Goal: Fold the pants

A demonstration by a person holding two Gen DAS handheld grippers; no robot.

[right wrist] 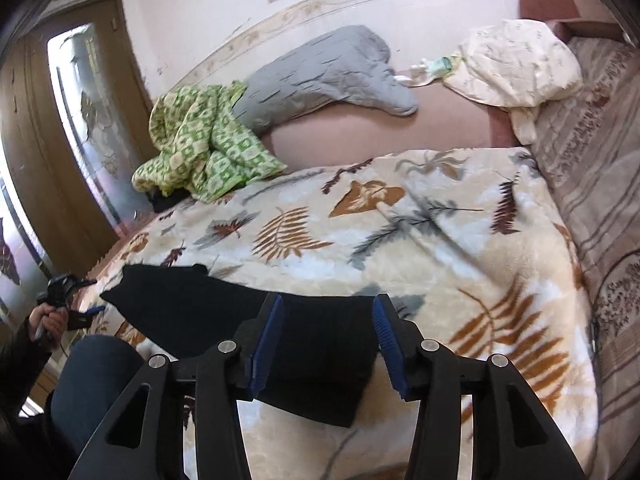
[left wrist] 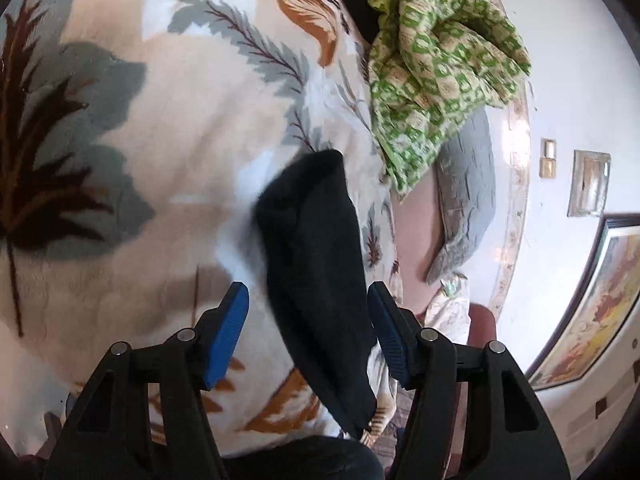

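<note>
Black pants (right wrist: 248,320) lie folded on the leaf-print blanket (right wrist: 440,240). Left tongs (left wrist: 308,336) and right tongs (right wrist: 328,336) both spread, seemingly gripping nothing.

Pants (right wrist: 224,320) — black, plain dark fabric, no visible detail. Lying flat on the leaf-print blanket (right wrist: 400,240), near its front edge, stretched sideways across it. In the right wrist view the near end looks doubled over into a thicker squared block, while the far end tapers to an uneven, pointed edge toward the blanket's left side. In the left wrist view the pants (left wrist: 316,264) show as a long narrow folded strip — soft rounded far end, slightly blurred.
</note>
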